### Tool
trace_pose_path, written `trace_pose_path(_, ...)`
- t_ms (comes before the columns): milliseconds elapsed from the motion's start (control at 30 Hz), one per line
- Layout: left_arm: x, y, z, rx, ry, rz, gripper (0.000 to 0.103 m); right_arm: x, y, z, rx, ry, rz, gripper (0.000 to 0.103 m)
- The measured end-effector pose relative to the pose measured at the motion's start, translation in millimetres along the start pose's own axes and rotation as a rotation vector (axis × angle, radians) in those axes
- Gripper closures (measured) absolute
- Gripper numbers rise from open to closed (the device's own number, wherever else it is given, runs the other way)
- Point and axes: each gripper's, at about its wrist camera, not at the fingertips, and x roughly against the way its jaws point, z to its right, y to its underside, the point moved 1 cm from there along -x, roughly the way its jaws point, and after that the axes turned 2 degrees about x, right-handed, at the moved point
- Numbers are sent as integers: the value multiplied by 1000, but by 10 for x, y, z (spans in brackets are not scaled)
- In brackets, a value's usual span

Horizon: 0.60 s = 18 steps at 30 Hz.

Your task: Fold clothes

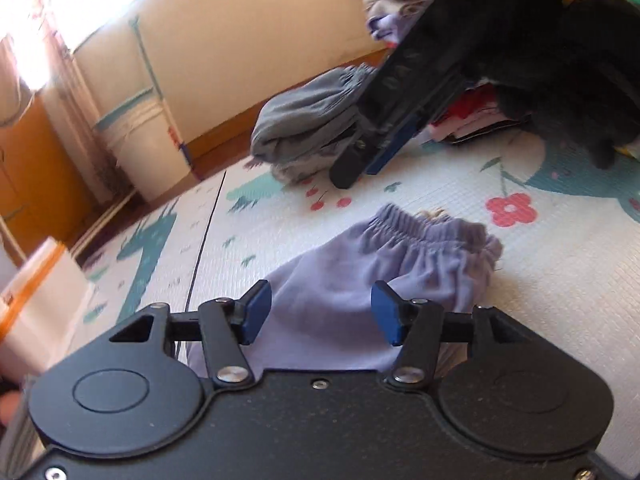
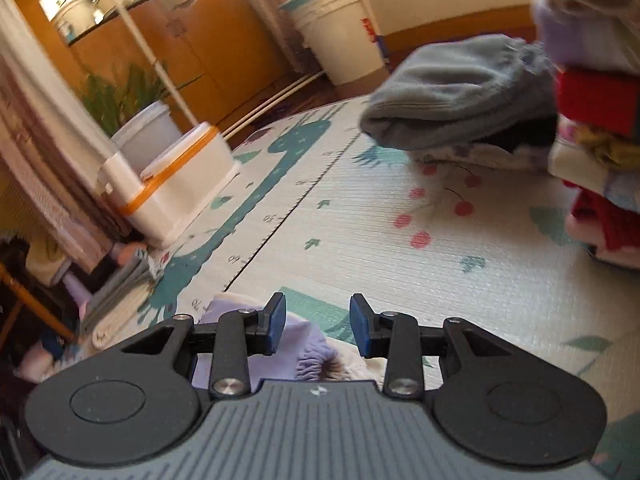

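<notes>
Patterned play mat [image 2: 360, 208], clothes stack [image 2: 596, 128] w/ bucket [image 2: 340, 36] behind.

Shorts [image 1: 380, 272] lie on the mat [image 1: 540, 280], folded pile [image 1: 304, 128] behind.

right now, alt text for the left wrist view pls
The left gripper hangs open over a lavender garment with a gathered elastic waistband, lying on a patterned play mat. Beyond it the right gripper, held by a black-sleeved arm, points down at the mat in front of folded grey clothes.
</notes>
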Motion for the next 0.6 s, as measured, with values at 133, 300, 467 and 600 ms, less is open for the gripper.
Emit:
trace_pose_path(133,-209,209,-113,62,10,-137,51,-315,199,-393,254,54,-107,73)
trace_pose_path(300,-217,427,-154,74,46,-165,53,-314,409,39,168,179,-172,93)
trace_pose_path(467,-225,302,-312,144,42,-139,53,-131,346,124,93,162,-113,88)
trace_pose_path(600,-382,48,-496,242,47,-115,53,-128,285,-209,284,161,-80,83)
